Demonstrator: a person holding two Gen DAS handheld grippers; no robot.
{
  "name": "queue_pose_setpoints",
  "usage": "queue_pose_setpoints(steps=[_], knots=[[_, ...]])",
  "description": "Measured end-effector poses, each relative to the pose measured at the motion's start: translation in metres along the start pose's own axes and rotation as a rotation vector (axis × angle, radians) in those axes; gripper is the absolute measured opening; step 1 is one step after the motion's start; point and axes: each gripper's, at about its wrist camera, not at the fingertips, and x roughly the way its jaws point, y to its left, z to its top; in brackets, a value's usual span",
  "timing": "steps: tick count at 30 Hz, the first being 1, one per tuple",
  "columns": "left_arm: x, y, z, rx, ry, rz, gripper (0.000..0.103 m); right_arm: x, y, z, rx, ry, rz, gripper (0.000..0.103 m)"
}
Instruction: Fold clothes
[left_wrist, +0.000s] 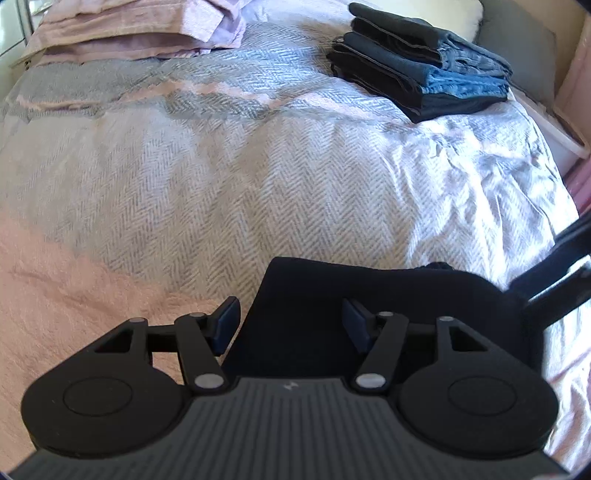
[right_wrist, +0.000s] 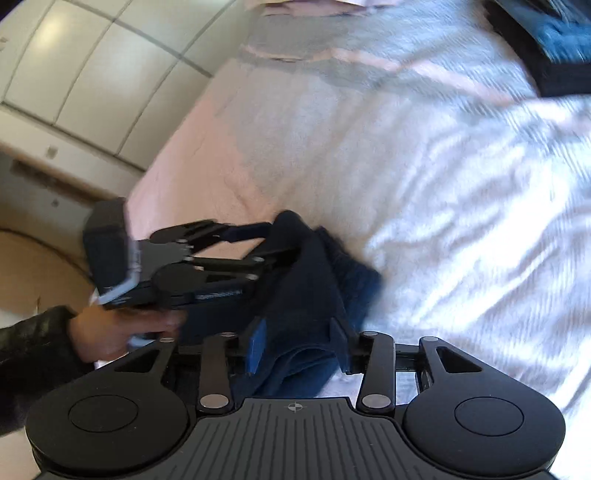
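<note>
Herringbone grey-and-pink bed cover (left_wrist: 207, 177) spreads wide and bare ahead of both claws. Closest in, the left gripper (left_wrist: 290, 325) stands open, its blue pads (left_wrist: 225, 325) apart and pressing nothing, over the near edge of a dark navy folded garment (left_wrist: 369, 295). The right gripper (right_wrist: 297, 347) has blue folds of that garment between its pads; whether they pinch it I cannot tell. Farther ahead and to the right sits a stack of folded dark and blue denim clothes (left_wrist: 417, 70) near the bed's edge. No writing is legible.
</note>
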Motion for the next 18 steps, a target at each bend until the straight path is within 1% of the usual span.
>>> queue_pose_setpoints(steps=[2, 4, 5, 7, 9, 11, 13, 16, 18], knots=[[0.002, 0.001, 0.000, -0.016, 0.001, -0.003, 0.059, 0.018, -0.010, -0.004, -0.022, 0.037, -0.072, 0.042], [-0.002, 0.001, 0.002, -0.019, 0.000, -0.007, 0.057, 0.030, -0.021, -0.008, -0.045, 0.053, -0.080, 0.042], [-0.006, 0.001, 0.003, -0.017, -0.002, -0.011, 0.056, 0.029, -0.018, -0.008, -0.068, 0.053, -0.083, 0.042], [-0.023, 0.004, 0.003, -0.017, -0.015, -0.020, 0.047, 0.027, -0.013, -0.009, -0.116, 0.054, -0.088, 0.042], [-0.050, 0.009, -0.004, 0.006, -0.027, 0.006, 0.041, 0.022, -0.007, -0.011, -0.131, 0.049, -0.097, 0.043], [-0.079, 0.015, -0.021, 0.019, -0.029, 0.021, 0.041, 0.015, -0.001, -0.014, -0.126, 0.036, -0.109, 0.043], [-0.106, 0.021, -0.044, 0.035, -0.014, 0.038, 0.041, 0.004, 0.011, -0.021, -0.122, 0.004, -0.134, 0.043], [-0.132, 0.023, -0.092, 0.050, 0.050, 0.057, 0.042, -0.012, 0.033, -0.043, -0.123, -0.043, -0.161, 0.043], [-0.139, 0.023, -0.122, 0.043, 0.088, 0.063, 0.042, -0.016, 0.049, -0.067, -0.098, -0.052, -0.141, 0.046]])
